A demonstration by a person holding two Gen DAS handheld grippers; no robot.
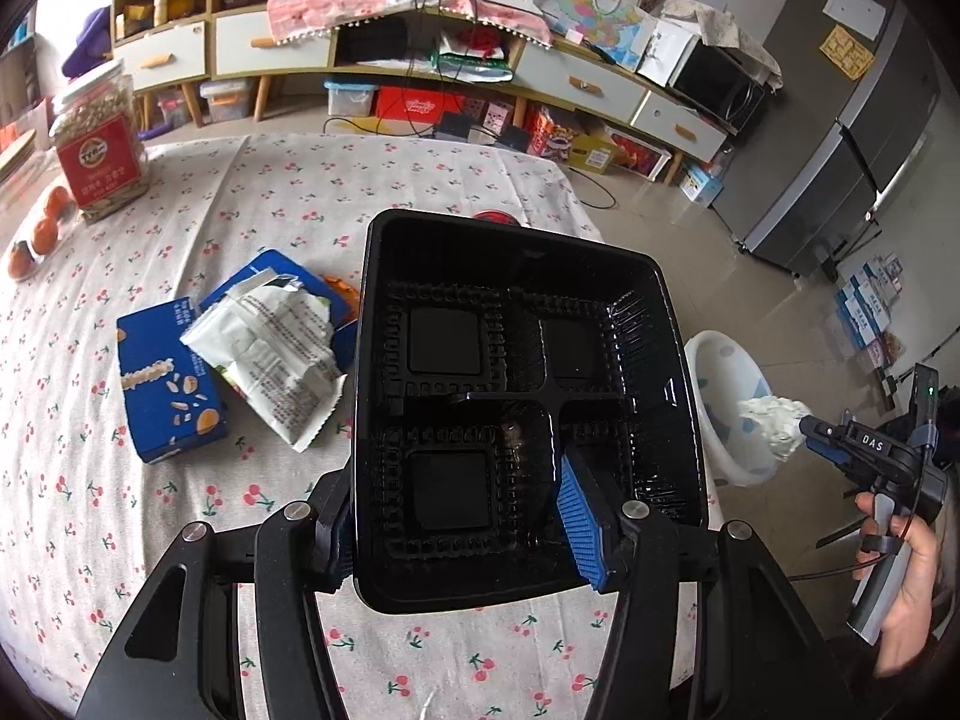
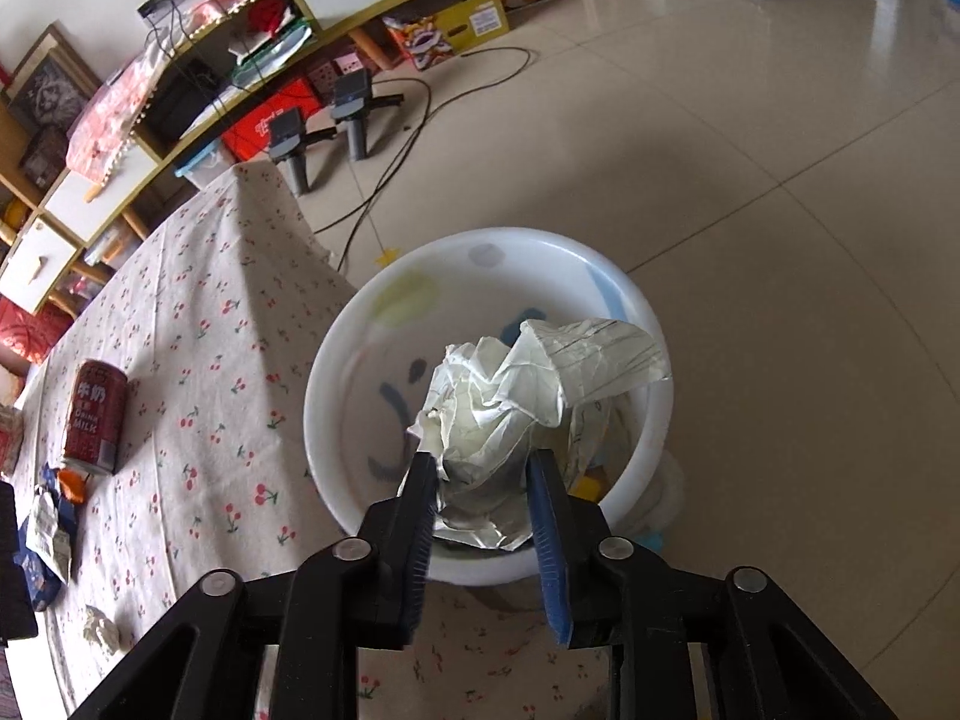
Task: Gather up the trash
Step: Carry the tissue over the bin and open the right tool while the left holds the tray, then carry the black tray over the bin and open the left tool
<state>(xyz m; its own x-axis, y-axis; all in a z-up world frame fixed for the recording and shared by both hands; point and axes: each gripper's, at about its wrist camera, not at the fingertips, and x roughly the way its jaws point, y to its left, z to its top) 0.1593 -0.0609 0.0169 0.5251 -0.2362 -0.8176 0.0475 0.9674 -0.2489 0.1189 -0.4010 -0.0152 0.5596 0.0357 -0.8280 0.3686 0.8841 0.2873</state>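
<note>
1. The left gripper (image 1: pixel 462 516) clamps its fingers (image 1: pixel 577 519) on the near wall of a black plastic tray (image 1: pixel 522 360), held over the cherry-print tabletop (image 1: pixel 240 192);
2. The right gripper (image 2: pixel 483 495) holds crumpled paper (image 2: pixel 516 396) between its fingers above the white bin (image 2: pixel 336 420); whether the pads grip it is unclear;
3. Snack wrappers (image 1: pixel 270 342) lie on the tabletop beside the tray.

My left wrist cam looks steeply down over the table (image 1: pixel 180 510), close in, facing the shelving at top. Right wrist cam looks down past the table edge onto the white basin (image 2: pixel 336 420). Both share basin (image 1: pixel 720 372), tablecloth, shelving.
</note>
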